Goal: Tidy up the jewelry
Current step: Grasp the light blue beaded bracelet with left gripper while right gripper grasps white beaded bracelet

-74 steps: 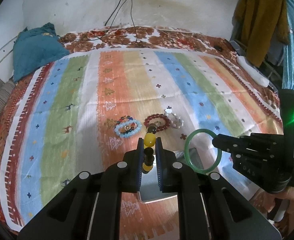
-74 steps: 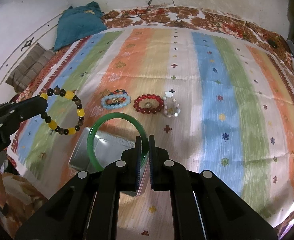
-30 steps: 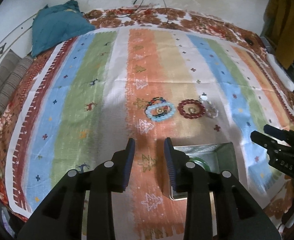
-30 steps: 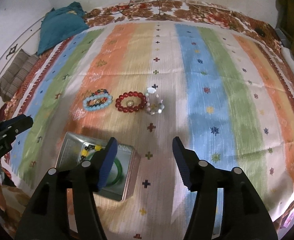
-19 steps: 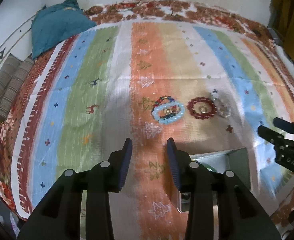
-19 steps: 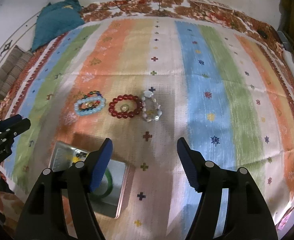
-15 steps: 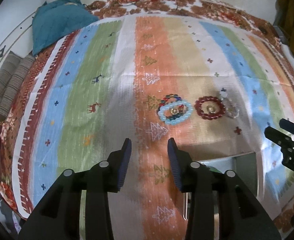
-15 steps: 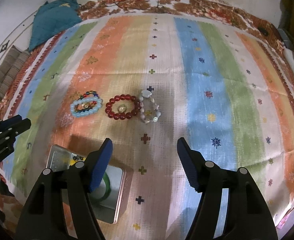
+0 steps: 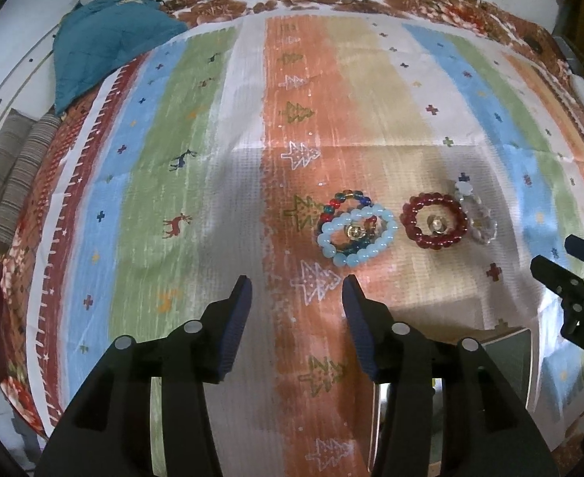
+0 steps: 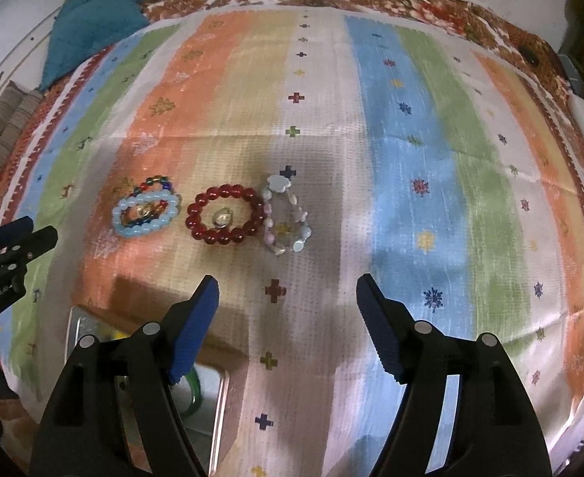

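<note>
- A bed covered by a striped blanket (image 10: 407,214) fills both views, with a plain wall behind it.
- Nearest, at 7 o'clock in the right view, sits a metal tin (image 10: 218,405) with a green bangle (image 10: 192,391) showing inside, partly hidden by the gripper finger.
- The right gripper (image 10: 288,298) points steeply down at the blanket; its jaws have just been opening and stand wide, with nothing between them.
- The left gripper (image 9: 295,298) hovers over the orange stripe, its jaws also just opening, about half apart and empty.
- Further out, three bracelets lie in a row: a pale blue bracelet (image 9: 356,234) resting on a multicoloured one, just beside it a red bracelet (image 10: 225,214), and touching that a clear bracelet (image 10: 286,220).
- In the left view the blue one lies at 1 o'clock from the fingertips; in the right view the clear one lies at 12 o'clock.
- Likely step: each gripper reaching for its nearest bracelet.
- To do it well, straddle one side of the bead ring rather than the whole loop, and lift the clear one away cleanly so it doesn't drag the red one.
- Farthest back, at 10 o'clock, lies a teal pillow (image 9: 105,43).
</note>
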A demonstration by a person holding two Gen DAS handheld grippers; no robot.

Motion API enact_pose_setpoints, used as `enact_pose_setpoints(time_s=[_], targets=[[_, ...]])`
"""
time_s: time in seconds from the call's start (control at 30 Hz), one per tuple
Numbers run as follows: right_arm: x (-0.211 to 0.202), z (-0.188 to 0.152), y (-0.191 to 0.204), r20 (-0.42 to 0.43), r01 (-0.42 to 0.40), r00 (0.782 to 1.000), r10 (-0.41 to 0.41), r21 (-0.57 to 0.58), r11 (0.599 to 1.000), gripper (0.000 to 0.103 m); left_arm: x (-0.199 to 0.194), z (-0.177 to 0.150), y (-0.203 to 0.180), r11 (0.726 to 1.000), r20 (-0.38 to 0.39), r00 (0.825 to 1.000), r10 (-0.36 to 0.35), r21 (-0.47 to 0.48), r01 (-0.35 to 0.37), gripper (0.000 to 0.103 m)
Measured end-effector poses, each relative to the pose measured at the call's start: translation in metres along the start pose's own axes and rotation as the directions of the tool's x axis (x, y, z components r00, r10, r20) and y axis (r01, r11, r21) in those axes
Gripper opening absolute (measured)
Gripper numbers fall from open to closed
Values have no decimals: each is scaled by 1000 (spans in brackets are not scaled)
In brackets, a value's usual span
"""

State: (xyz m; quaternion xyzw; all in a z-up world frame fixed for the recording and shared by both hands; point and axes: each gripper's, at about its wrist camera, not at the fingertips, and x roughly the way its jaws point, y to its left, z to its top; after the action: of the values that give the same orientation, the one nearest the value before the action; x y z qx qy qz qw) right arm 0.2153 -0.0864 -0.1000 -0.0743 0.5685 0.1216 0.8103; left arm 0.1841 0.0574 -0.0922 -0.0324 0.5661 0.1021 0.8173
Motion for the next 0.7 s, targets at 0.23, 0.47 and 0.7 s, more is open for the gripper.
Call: enact_pose_setpoints(time_s=[0.23, 0.47, 0.7], targets=[[12, 10, -6, -19, 10, 1000, -9, 17, 1000, 72, 10, 9, -1, 1000, -19, 1000, -4, 8, 4, 48], [33, 17, -12, -60, 19, 998, -17, 29, 999, 72, 27, 20, -2, 1000, -49, 999, -4, 10, 4, 48], [53, 21, -14, -97, 29, 995, -26, 32, 999, 72, 42, 30, -5, 1000, -72, 997, -21, 13, 22, 48]])
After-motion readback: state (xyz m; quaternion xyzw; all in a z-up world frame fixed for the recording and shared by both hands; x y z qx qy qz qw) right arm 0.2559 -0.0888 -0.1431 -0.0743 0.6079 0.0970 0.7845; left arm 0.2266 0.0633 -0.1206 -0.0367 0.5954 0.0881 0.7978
